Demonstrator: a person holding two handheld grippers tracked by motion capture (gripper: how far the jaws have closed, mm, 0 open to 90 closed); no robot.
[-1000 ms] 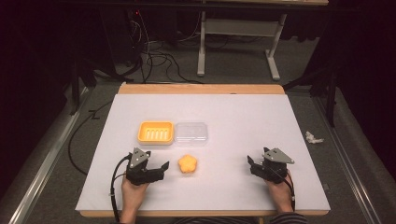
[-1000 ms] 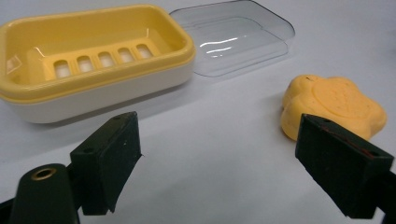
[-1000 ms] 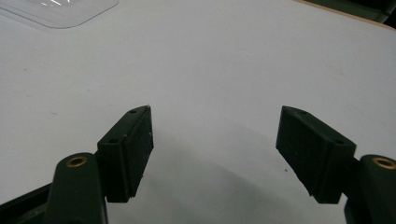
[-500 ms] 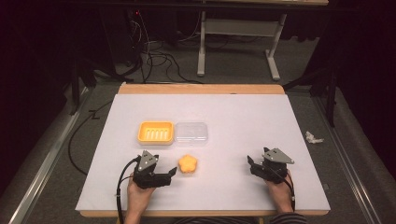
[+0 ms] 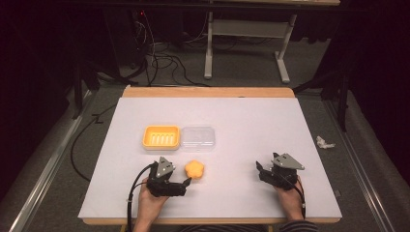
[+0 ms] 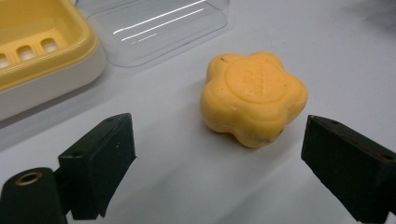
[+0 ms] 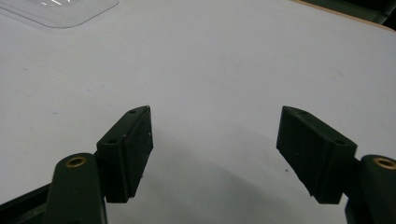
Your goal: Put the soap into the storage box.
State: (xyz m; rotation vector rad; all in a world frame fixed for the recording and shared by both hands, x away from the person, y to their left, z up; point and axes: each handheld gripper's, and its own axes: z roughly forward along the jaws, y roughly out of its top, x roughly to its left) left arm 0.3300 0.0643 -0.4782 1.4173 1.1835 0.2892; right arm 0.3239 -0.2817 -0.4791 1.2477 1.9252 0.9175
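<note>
Your left gripper (image 5: 186,184) stands with its jaws spread wide and nothing held; in the left gripper view the flower-shaped orange soap (image 6: 254,97) lies on the white table (image 5: 241,121) just ahead of the jaws, nearer one of them and touching neither. Your right gripper (image 5: 259,170) rests well apart at the right of the table, jaws likewise wide over bare surface and gripping nothing. Beyond the soap, the yellow soap dish (image 5: 161,137) and the clear lid (image 5: 197,137) lie side by side, touching.
</note>
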